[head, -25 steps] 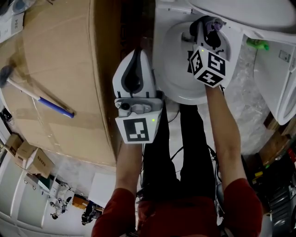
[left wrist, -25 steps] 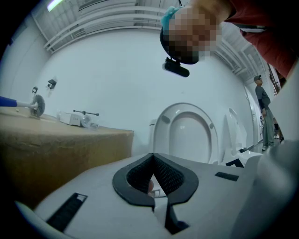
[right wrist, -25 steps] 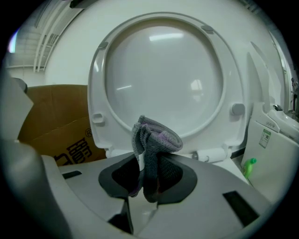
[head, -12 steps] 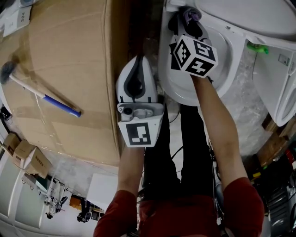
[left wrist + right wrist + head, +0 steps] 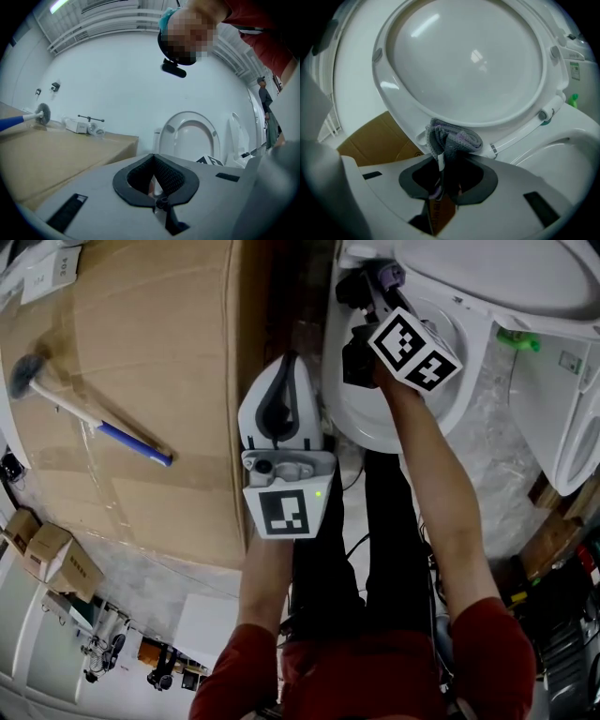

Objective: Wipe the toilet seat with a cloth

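The white toilet (image 5: pixel 370 423) stands open, its seat and lid (image 5: pixel 468 61) tipped up. My right gripper (image 5: pixel 370 289) reaches over the bowl's back left corner and is shut on a bunched grey and purple cloth (image 5: pixel 387 276). In the right gripper view the cloth (image 5: pixel 454 140) sticks out of the gripper (image 5: pixel 446 161) and touches the lower edge of the raised seat, near the hinge (image 5: pixel 543 115). My left gripper (image 5: pixel 284 367) hangs left of the bowl, shut and empty. Its view shows the gripper (image 5: pixel 153 159) pointing level toward the raised seat (image 5: pixel 190 140).
A large cardboard box (image 5: pixel 122 399) fills the left side, close beside the toilet, with a blue-handled brush (image 5: pixel 94 423) lying on it. Another white fixture (image 5: pixel 562 427) stands at the right, with a small green part (image 5: pixel 518 338) near it. The person's legs stand just before the bowl.
My right gripper has moved left across the bowl with the cloth, from the middle toward the back left corner, and has rolled. The left gripper has barely shifted.
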